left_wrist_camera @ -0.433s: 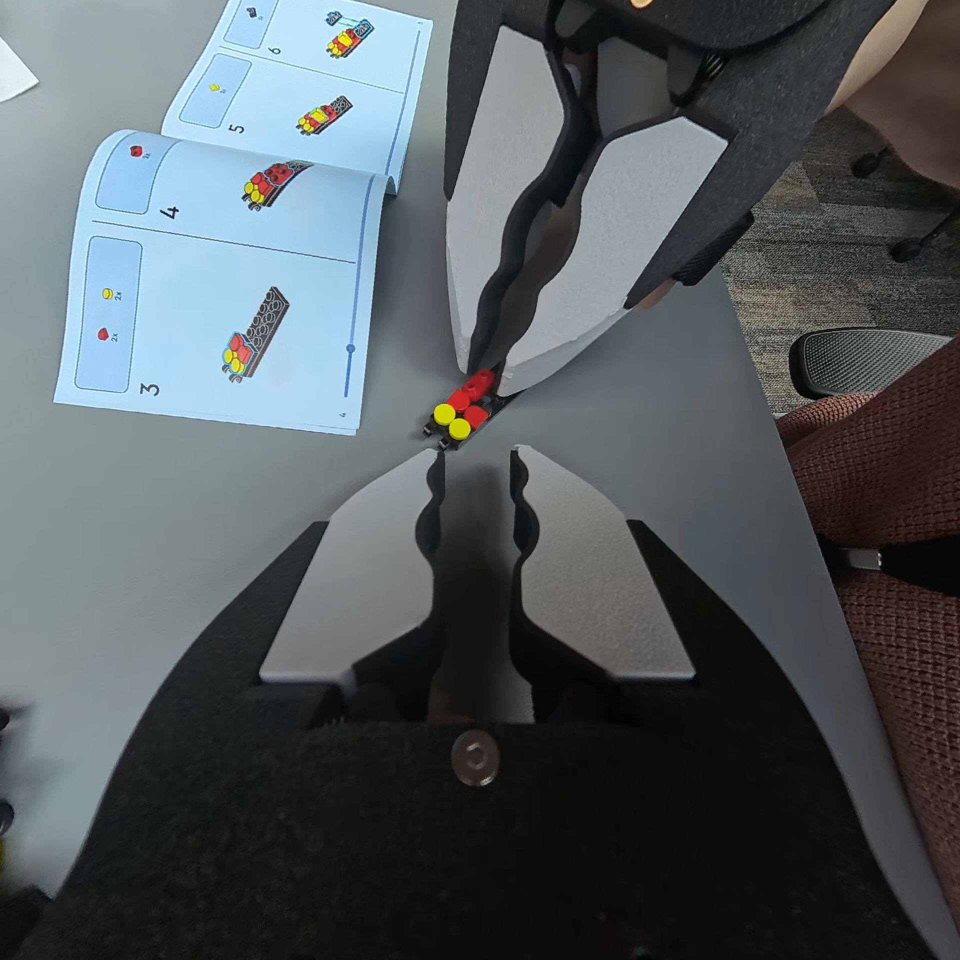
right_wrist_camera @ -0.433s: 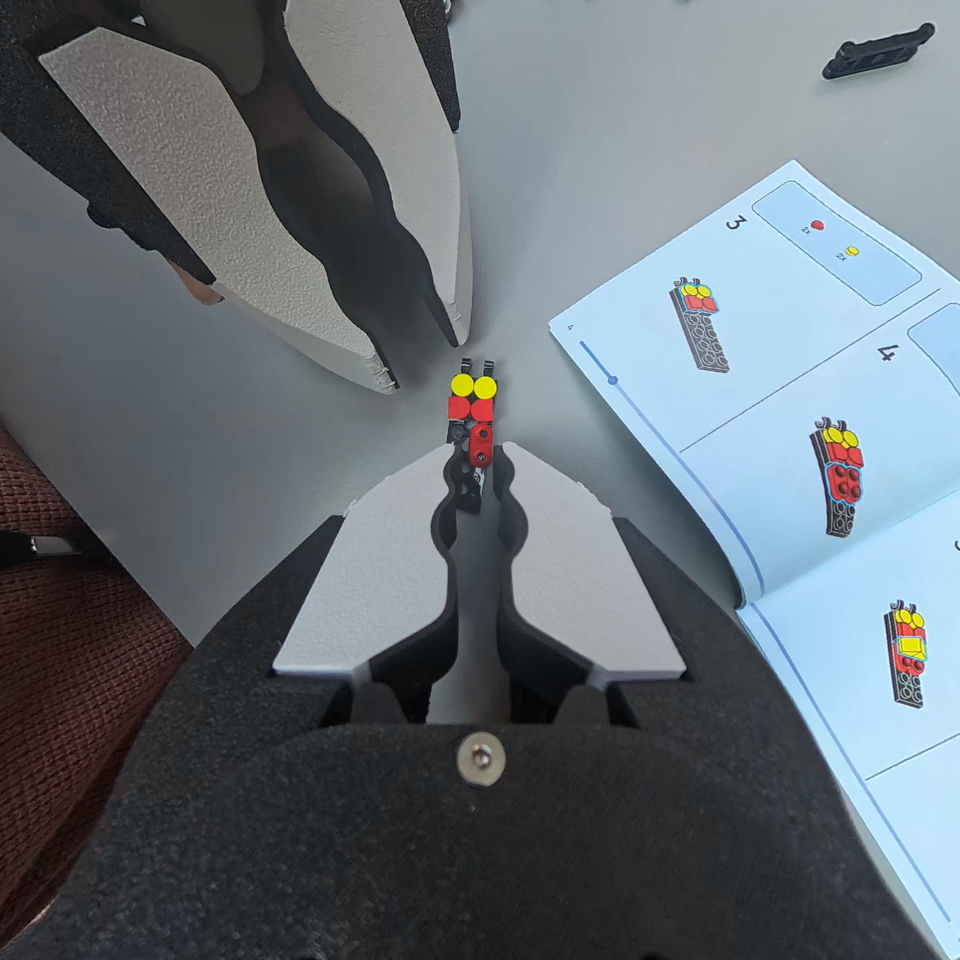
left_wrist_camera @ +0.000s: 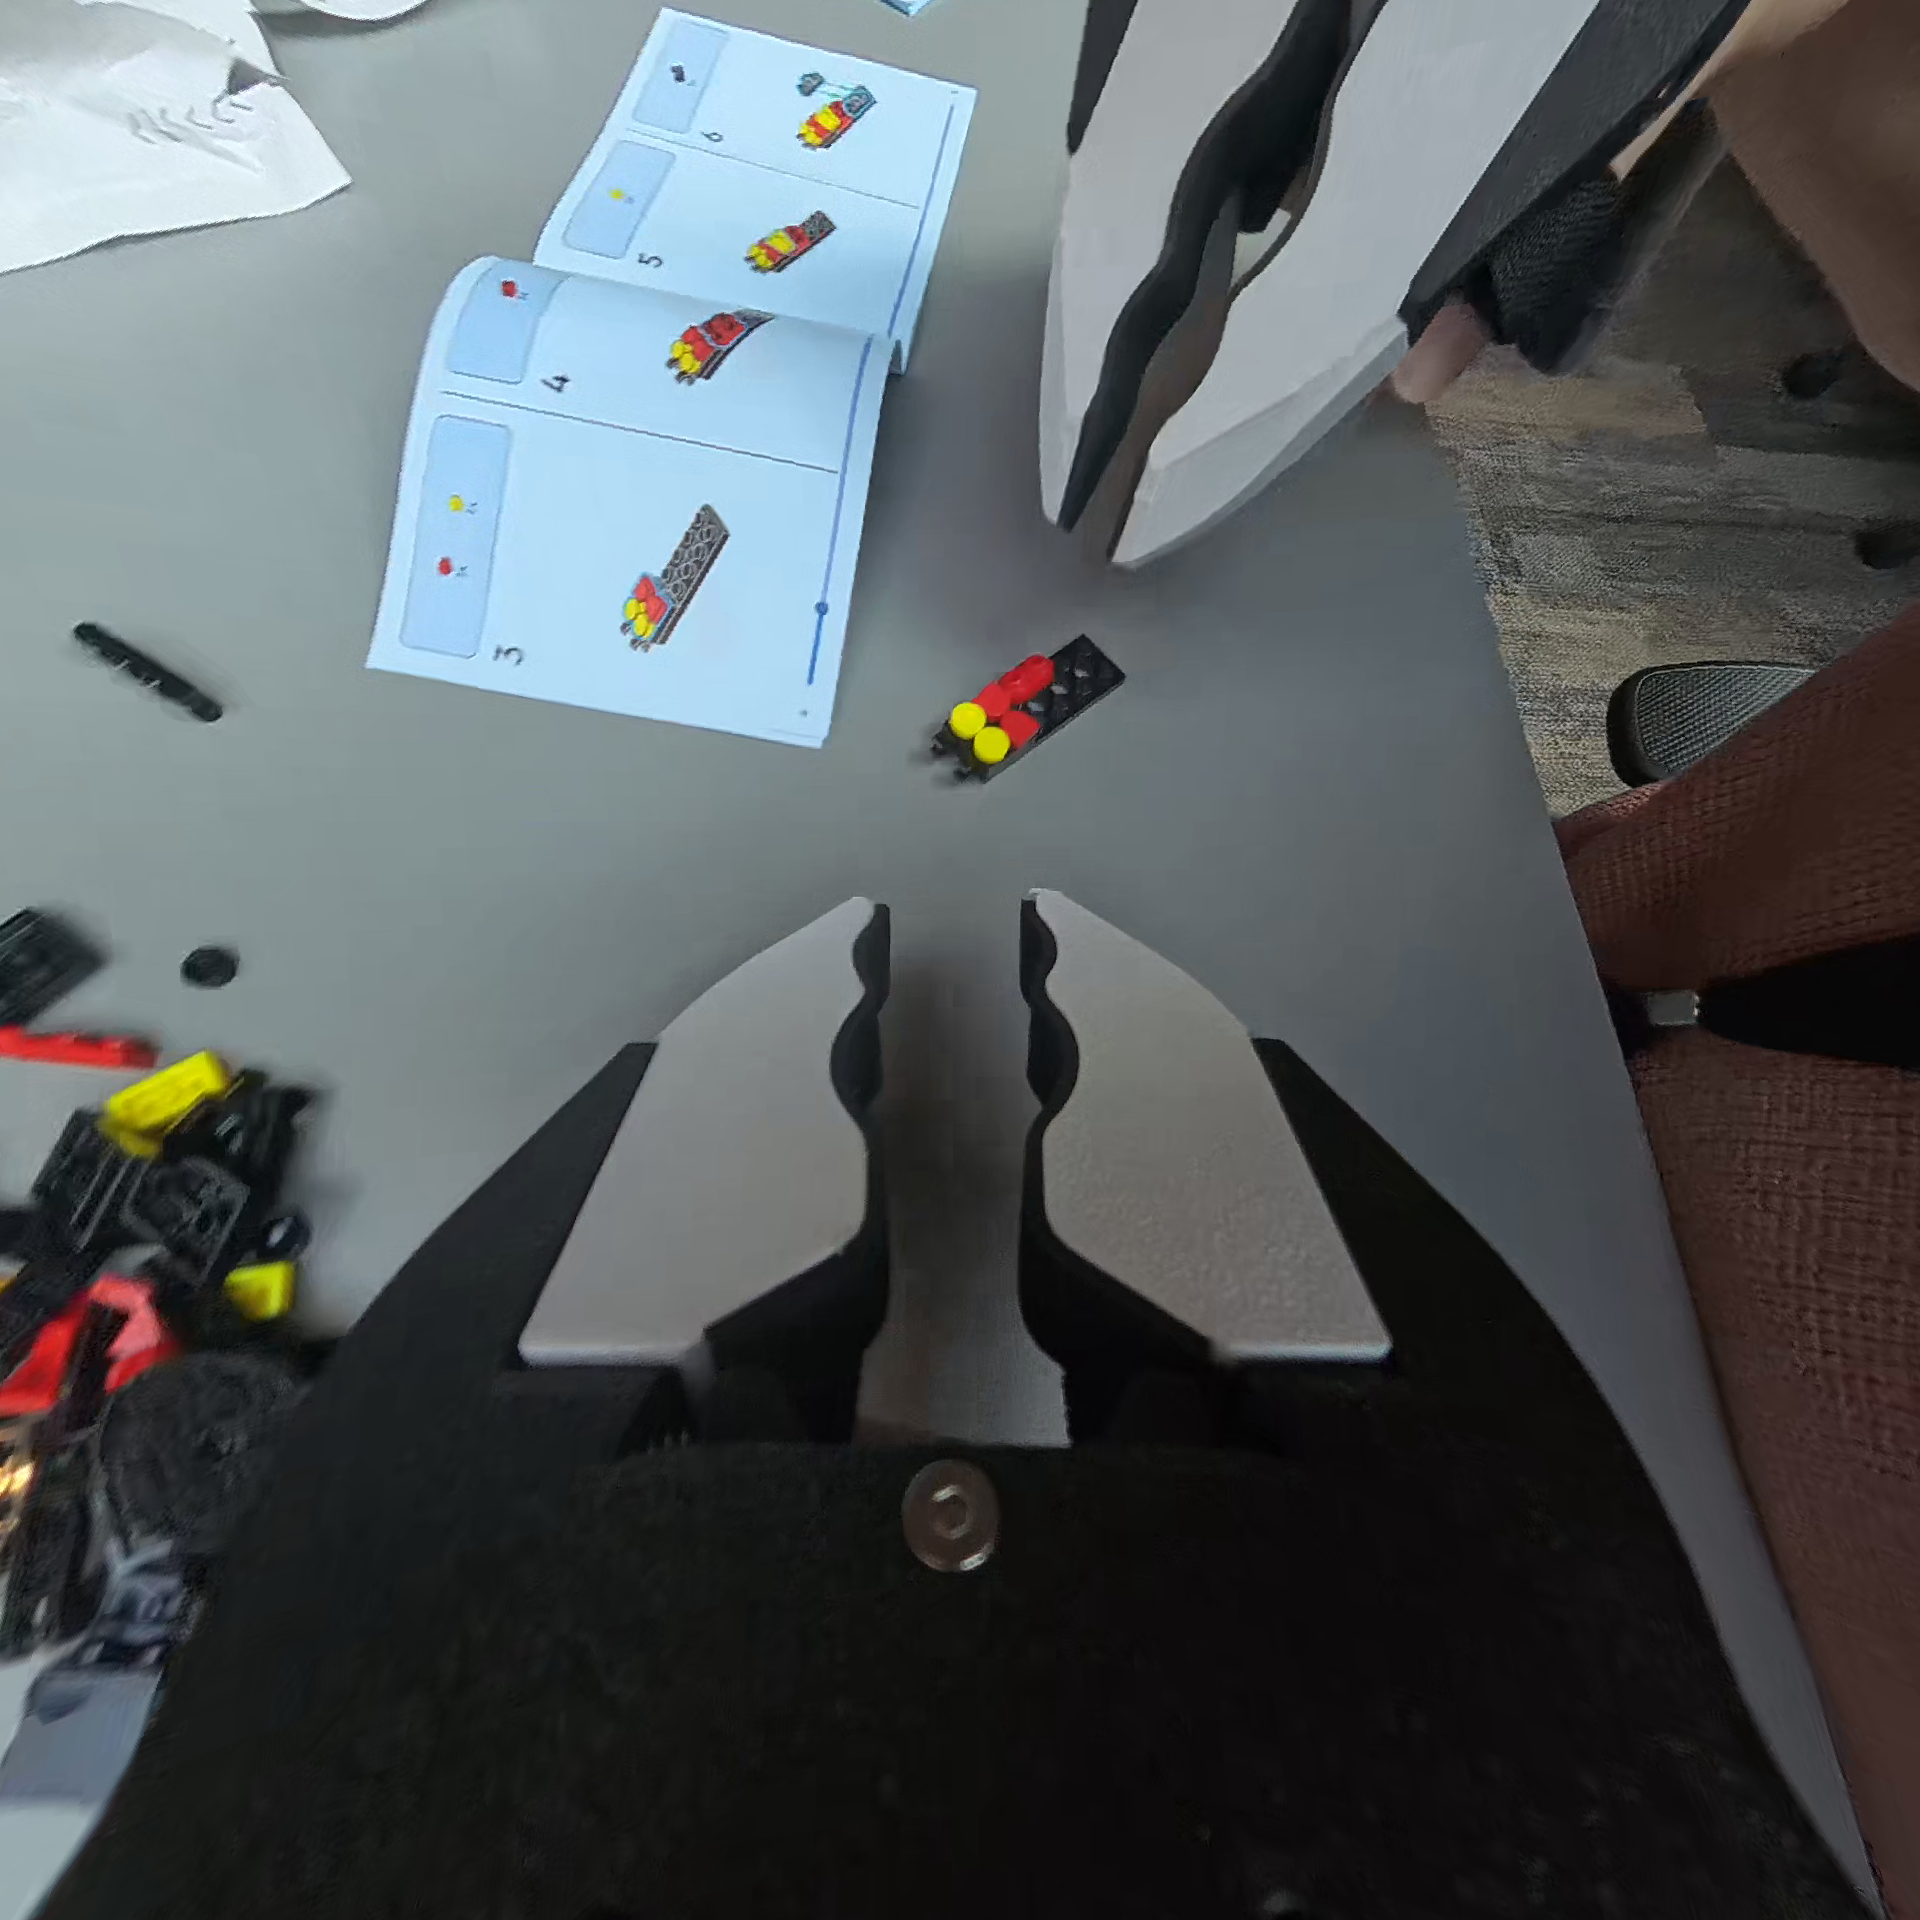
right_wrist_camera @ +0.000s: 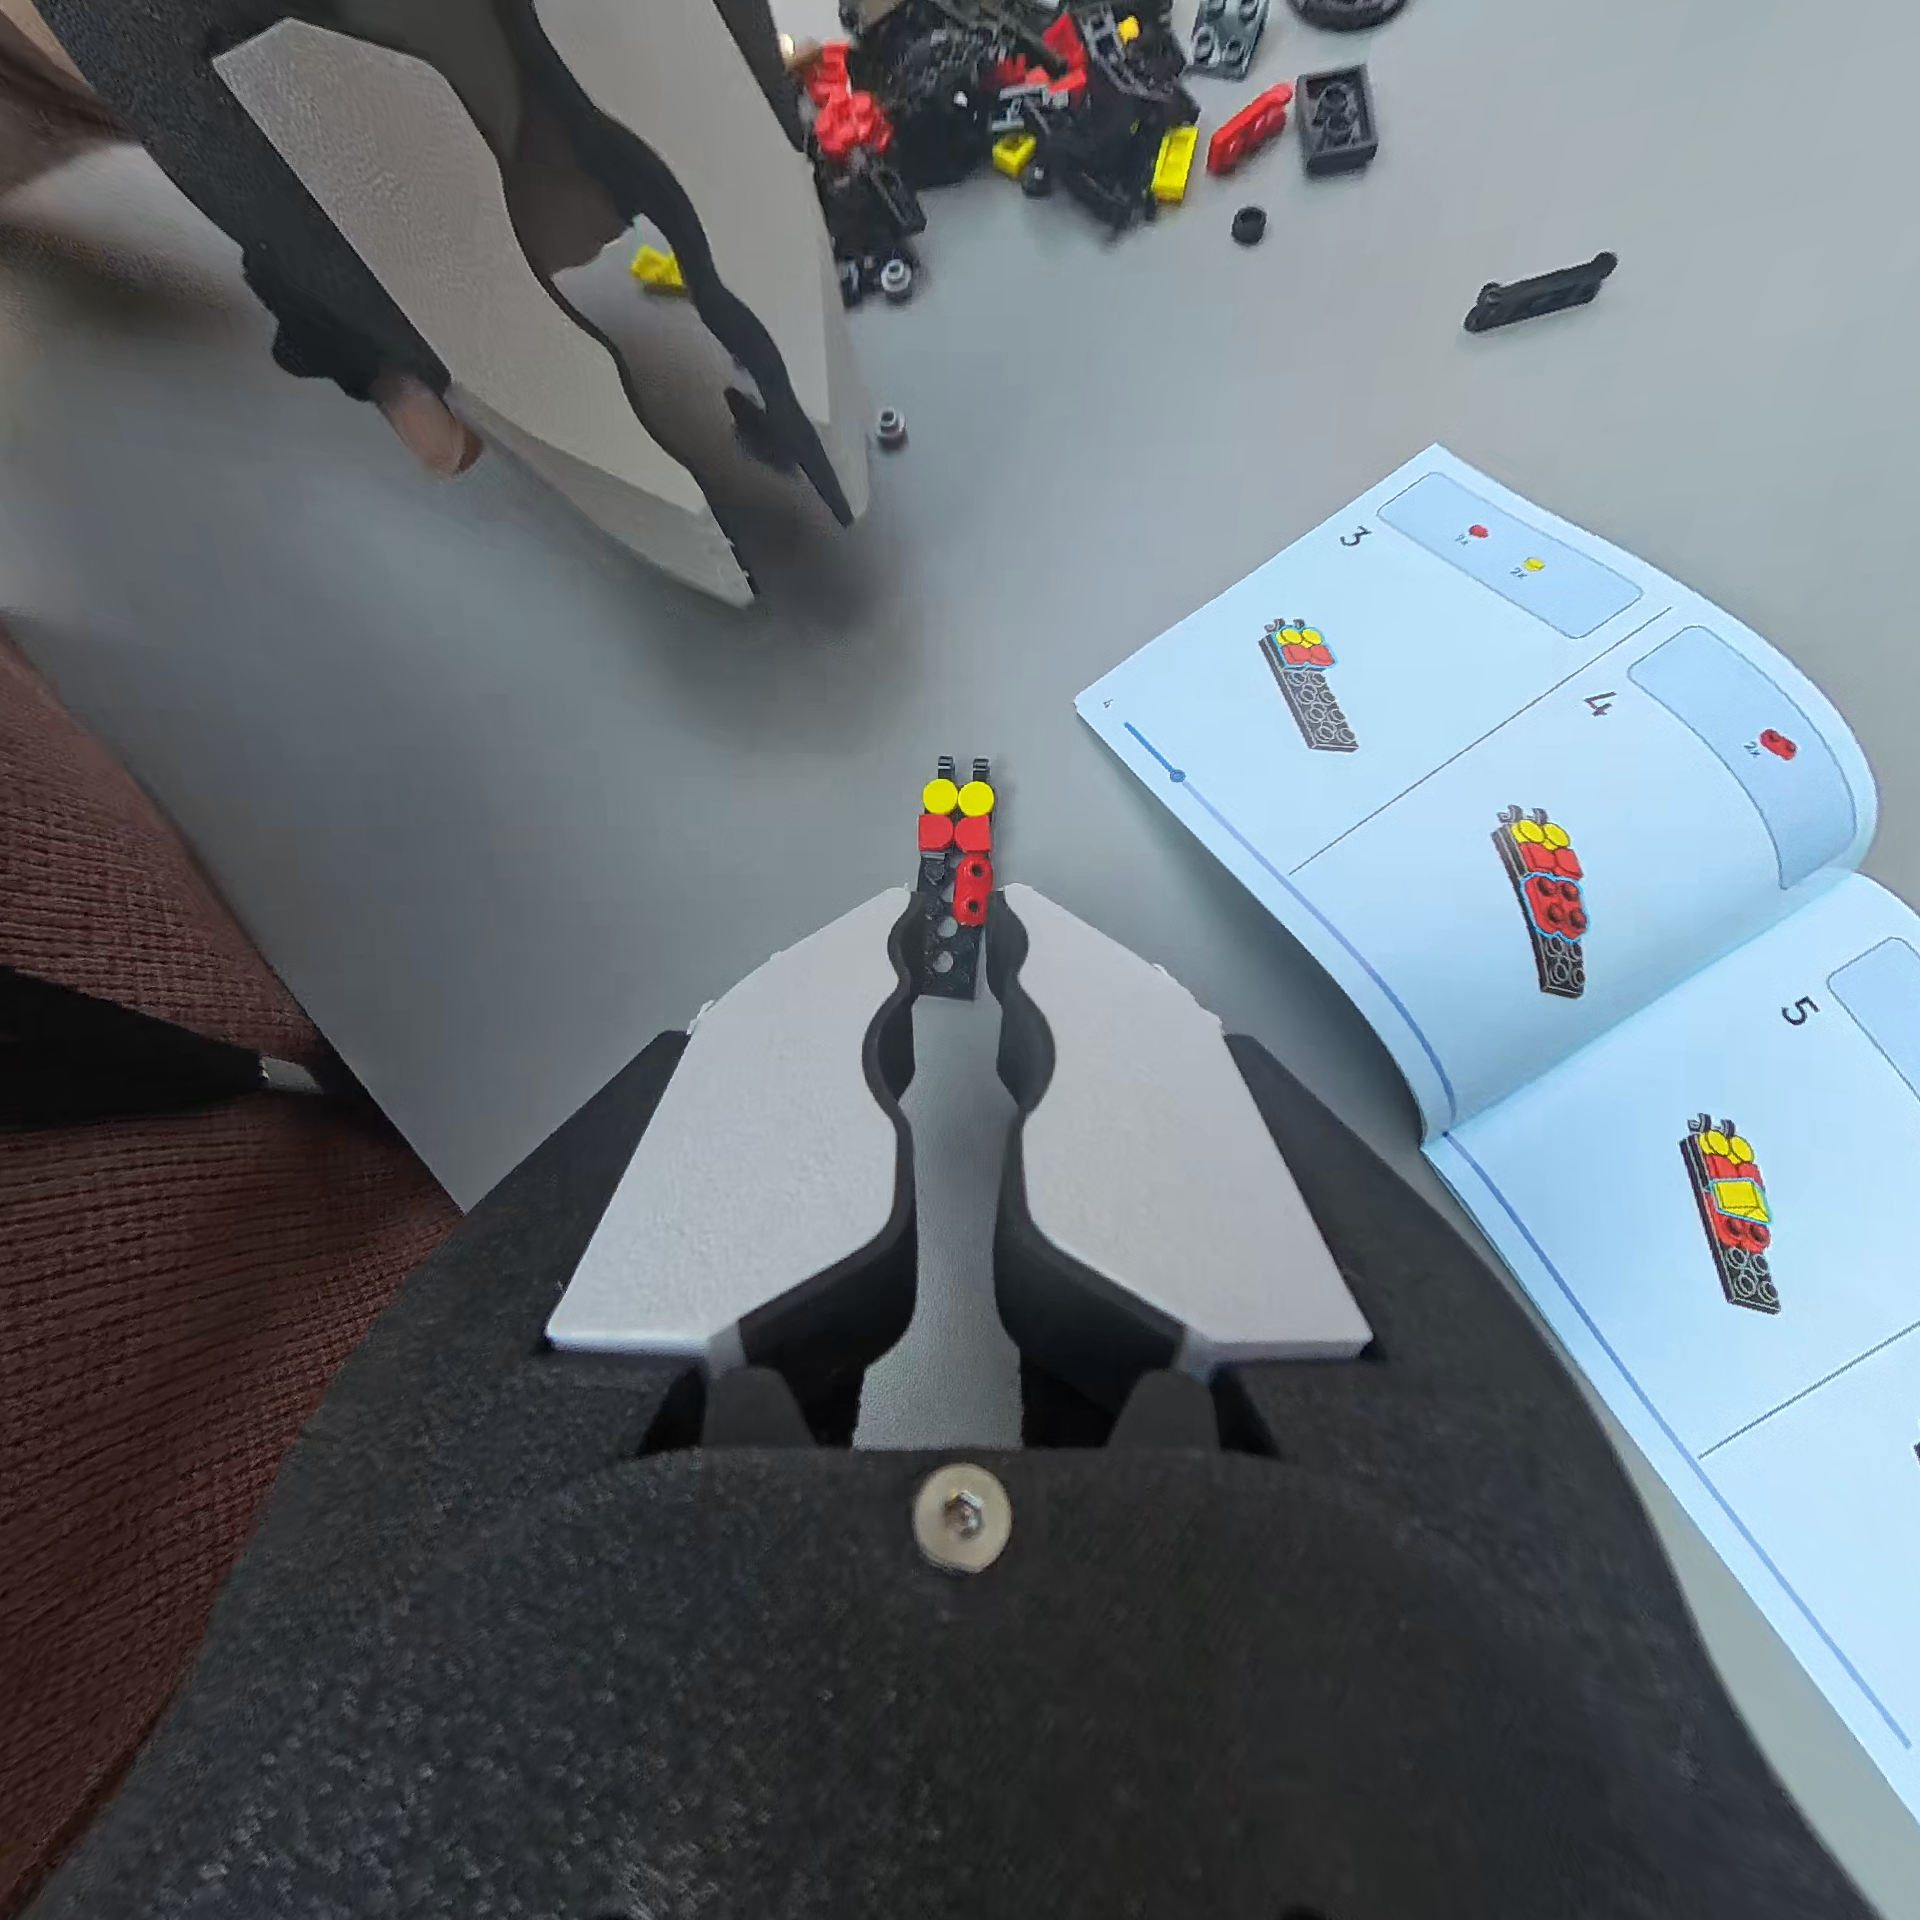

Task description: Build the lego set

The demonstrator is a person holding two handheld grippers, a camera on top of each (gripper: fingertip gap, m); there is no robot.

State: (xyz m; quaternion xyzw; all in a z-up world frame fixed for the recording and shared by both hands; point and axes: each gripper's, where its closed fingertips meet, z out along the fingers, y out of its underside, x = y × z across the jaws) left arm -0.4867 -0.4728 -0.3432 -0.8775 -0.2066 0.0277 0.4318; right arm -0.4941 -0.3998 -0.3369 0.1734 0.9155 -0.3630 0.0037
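The grey table (left_wrist_camera: 623, 831) carries everything here, its edge running down the right of the left wrist view beside a person's dark red knitted garment (left_wrist_camera: 1787, 1039). Open on the table lies the pale blue instruction booklet (right_wrist_camera: 1558, 935), its pages showing numbered building steps. A heap of loose Lego pieces (right_wrist_camera: 1039, 104), mostly black with red and yellow among them, sits at the far end of the table in the right wrist view, with a long black beam (right_wrist_camera: 1541, 291) lying apart from it, between the heap and the booklet. The left gripper (left_wrist_camera: 954, 904) hovers above bare table with its jaws apart and nothing between them. The right gripper (right_wrist_camera: 951, 894) is raised over the table; in its own view the fingers frame the rear of the small build with a narrow gap, while the left wrist view shows its tips nearly together and well clear of the model. The partly built model (left_wrist_camera: 1023, 707), a black plate with two yellow round tiles, red pieces behind them and one red piece lying crooked, rests flat on the table just beside the booklet's corner, untouched by either tool.
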